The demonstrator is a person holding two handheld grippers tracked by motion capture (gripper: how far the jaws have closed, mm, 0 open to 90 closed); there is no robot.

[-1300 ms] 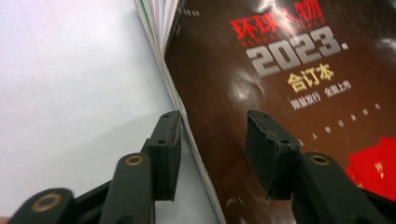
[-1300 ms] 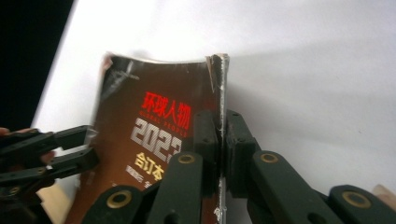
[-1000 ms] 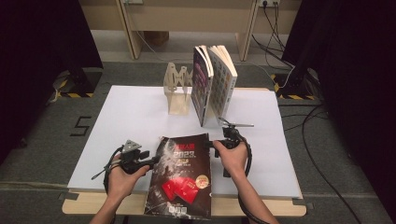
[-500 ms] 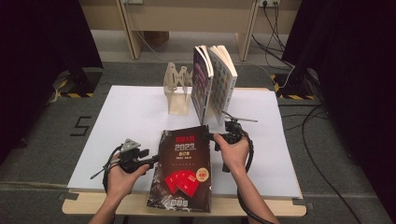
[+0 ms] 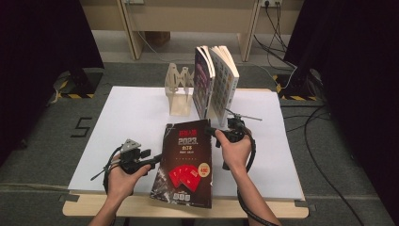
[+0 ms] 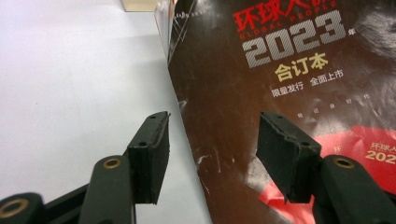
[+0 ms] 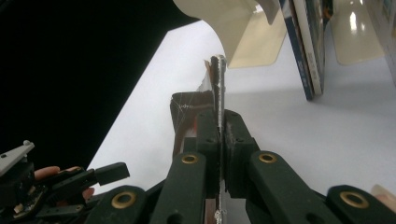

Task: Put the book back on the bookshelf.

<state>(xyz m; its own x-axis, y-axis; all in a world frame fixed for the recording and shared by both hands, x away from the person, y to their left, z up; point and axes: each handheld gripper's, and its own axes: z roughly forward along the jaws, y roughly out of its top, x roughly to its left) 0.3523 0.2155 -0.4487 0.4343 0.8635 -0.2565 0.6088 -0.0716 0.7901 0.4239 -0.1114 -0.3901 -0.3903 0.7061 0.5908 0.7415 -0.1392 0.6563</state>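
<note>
A dark magazine [image 5: 186,160] with red lettering and "2023" on its cover lies tilted at the table's near middle, its far end raised. My right gripper [image 5: 212,133] is shut on its far right edge; in the right gripper view the jaws [image 7: 219,135] clamp the thin edge of the magazine [image 7: 217,84]. My left gripper [image 5: 157,162] sits at the magazine's left edge. Its jaws [image 6: 217,154] have just been opening and stand open, with the edge of the magazine [image 6: 261,107] between them and the pads [image 6: 149,154] off it.
A cream slotted book rack [image 5: 179,92] stands at the back middle, with two books [image 5: 216,80] upright at its right side. A white sheet [image 5: 127,117] covers the table, and a wooden edge [image 5: 136,207] runs along the front. Cables lie on the floor at the right.
The right gripper has risen, lifting the magazine's far end so the cover stands steeper. The left hand has stayed in place.
</note>
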